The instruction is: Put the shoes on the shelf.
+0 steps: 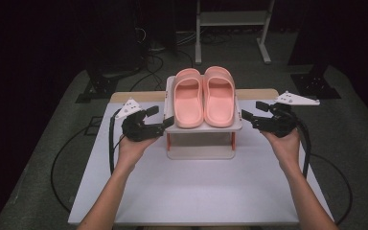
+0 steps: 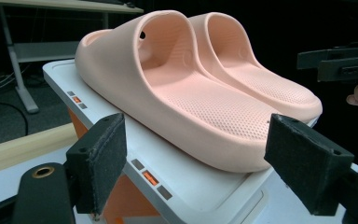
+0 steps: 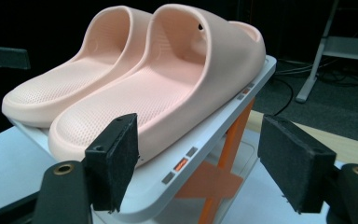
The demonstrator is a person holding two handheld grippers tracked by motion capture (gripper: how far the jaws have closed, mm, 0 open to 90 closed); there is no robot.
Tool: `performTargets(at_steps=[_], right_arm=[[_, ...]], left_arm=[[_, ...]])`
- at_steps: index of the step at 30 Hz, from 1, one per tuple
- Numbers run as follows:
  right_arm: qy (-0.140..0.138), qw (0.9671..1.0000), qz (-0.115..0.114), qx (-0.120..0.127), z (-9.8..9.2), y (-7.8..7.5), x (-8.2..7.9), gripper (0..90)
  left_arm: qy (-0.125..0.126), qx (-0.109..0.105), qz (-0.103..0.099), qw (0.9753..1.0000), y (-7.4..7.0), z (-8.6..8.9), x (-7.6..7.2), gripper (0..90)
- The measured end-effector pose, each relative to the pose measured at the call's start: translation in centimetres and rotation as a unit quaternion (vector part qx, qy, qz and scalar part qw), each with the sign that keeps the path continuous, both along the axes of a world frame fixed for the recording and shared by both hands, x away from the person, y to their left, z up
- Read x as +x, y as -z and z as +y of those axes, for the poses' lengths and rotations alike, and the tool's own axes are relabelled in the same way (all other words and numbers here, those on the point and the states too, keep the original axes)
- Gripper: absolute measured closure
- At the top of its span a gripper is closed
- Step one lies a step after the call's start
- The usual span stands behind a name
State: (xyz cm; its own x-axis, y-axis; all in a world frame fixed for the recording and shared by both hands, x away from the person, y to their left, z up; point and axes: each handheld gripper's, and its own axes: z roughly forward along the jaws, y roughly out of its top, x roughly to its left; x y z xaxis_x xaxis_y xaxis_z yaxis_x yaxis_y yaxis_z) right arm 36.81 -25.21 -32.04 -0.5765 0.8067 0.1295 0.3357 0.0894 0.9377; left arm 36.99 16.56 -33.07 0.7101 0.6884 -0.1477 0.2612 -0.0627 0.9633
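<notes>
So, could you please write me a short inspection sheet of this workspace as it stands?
Surface: white table, bare in front.
Job's things: two pink slippers side by side on a white two-tier rack with orange legs.
Clutter: nothing seen.
Grippers: left claw open at the rack's left edge; right claw open at its right edge; neither touches a slipper.
Cables: black cables trail off both sides.
Surroundings: dark room, grey floor mat, white frame behind.
</notes>
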Motion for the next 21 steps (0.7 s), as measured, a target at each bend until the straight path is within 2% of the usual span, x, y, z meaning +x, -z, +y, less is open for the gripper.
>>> performTargets(at_steps=[13,21], right_arm=[[-0.004,1.0000,-0.001,-0.002,-0.7,0.9,-1.3,27.3],[-0.005,1.0000,0.003,0.002,-1.0,1.4,-2.1,26.9]], left_arm=[[0.001,0.000,-0.006,1.0000,0.5,0.4,-1.1,18.9],[0.001,0.000,-0.003,1.0000,1.1,0.8,-1.7,17.5]])
